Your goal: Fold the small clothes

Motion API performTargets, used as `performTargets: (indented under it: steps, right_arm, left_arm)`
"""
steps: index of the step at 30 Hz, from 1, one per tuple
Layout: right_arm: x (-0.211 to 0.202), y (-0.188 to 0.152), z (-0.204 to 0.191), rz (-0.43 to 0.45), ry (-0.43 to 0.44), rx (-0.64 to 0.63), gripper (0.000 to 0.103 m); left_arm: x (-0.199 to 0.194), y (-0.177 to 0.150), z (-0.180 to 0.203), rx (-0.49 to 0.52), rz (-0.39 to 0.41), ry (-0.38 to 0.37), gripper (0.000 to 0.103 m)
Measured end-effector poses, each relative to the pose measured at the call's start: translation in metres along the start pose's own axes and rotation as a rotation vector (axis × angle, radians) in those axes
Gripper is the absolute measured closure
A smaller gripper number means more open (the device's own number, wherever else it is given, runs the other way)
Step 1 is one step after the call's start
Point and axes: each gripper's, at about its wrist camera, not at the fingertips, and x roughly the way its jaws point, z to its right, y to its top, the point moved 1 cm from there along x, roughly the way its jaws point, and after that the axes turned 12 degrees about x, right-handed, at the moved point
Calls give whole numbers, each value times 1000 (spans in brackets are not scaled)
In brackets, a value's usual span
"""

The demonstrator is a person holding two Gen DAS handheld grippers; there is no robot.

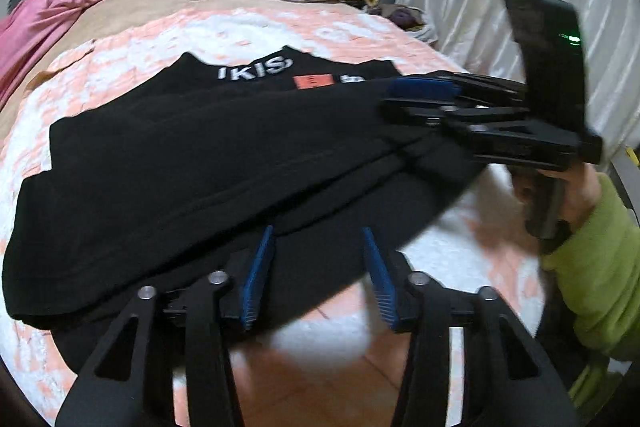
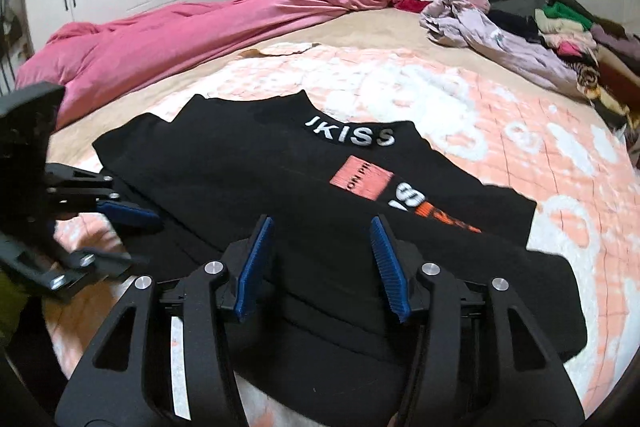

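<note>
Black tee part-folded on quilt, both grippers near its hem

Black tee (image 1: 192, 163) lies on the peach-white quilt (image 1: 248, 27). L wrist view: I see my left gripper (image 1: 318, 275) w/ jaws apart over the near hem, nothing pinched. Right gripper (image 1: 404, 97) sits at the tee's right edge; grip unclear.

R wrist view: right gripper (image 2: 322, 267) jaws apart above the cloth; left gripper (image 2: 132, 235) at the tee's left edge.

Left gripper (image 1: 318, 275) points downward, its blue-padded jaws parted. Right gripper (image 2: 322, 265) is angled down too, jaws apart with nothing pressed between them. A hand (image 1: 576, 187) in a green sleeve (image 1: 596, 267) holds the right gripper's handle.
</note>
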Motion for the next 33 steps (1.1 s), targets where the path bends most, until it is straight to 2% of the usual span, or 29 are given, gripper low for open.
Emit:
performTargets:
  steps: [3, 5, 9, 13, 16, 20, 22, 26, 30, 33]
  right_arm:
    - [-16, -8, -6, -2, 75, -1, 59]
    - [-24, -19, -16, -40, 150, -23, 59]
    - [-17, -40, -43, -169, 219, -110, 60]
    - [6, -45, -44, -200, 91, -125, 61]
    - [5, -41, -38, -153, 81, -117, 62]
    - [7, -23, -30, -87, 43, -112, 62]
    - [12, -11, -27, -61, 33, -114, 62]
    - [27, 11, -22, -47, 2, -91, 62]
    - [45, 42, -13, -28, -30, -41, 61]
    - [56, 57, -7, -20, -58, -10, 60]
  left_arm:
    - [-7, 0, 0, 10, -1, -10, 62]
    - [-11, -1, -1, 22, -10, -11, 62]
    - [-19, -1, -11, 7, 10, 45, 62]
    - [-22, 3, -14, -13, 38, 54, 62]
    - [-26, 8, -17, 5, 55, 118, 62]
    - [-25, 16, -31, -11, 77, 132, 62]
    - [-26, 19, -38, -14, 97, 165, 62]
    - [-49, 27, -51, -37, 192, 237, 55]
    - [-78, 30, -53, -37, 279, 225, 53]
    - [-89, 32, -42, 9, 327, 163, 51]
